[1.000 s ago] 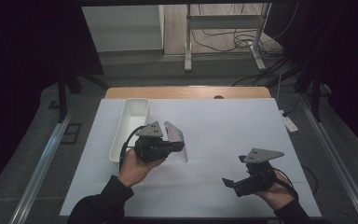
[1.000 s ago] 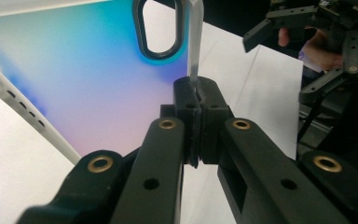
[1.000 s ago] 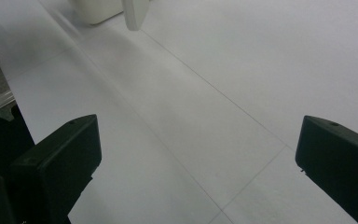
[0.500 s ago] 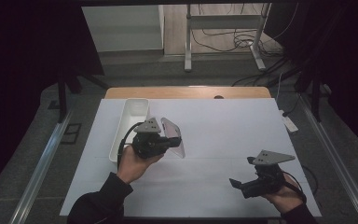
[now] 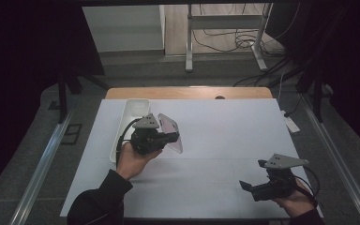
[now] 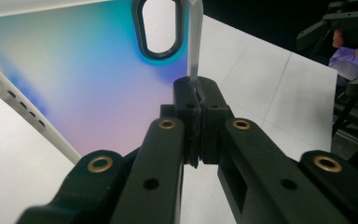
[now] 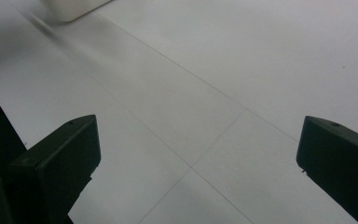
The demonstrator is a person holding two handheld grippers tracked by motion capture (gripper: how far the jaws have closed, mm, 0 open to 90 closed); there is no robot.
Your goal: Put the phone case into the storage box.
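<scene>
— Phone case (image 6: 88,84)? Pinched at its edge in left tongs (image 6: 196,95), raised above the surface (image 5: 225,140), beside white tray (image 5: 130,112).
— Handling? Probably light, thin, bendy, slick; best gripped by the rim. Right tongs (image 5: 255,183) gaping, empty.

Dim room, dark edges; lit white table (image 5: 225,140); blurred close jaws.

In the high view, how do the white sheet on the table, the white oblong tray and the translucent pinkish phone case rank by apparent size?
Largest to smallest:
1. White sheet
2. White oblong tray
3. Translucent pinkish phone case, lifted nearer the camera, so its look is flattered.
</scene>
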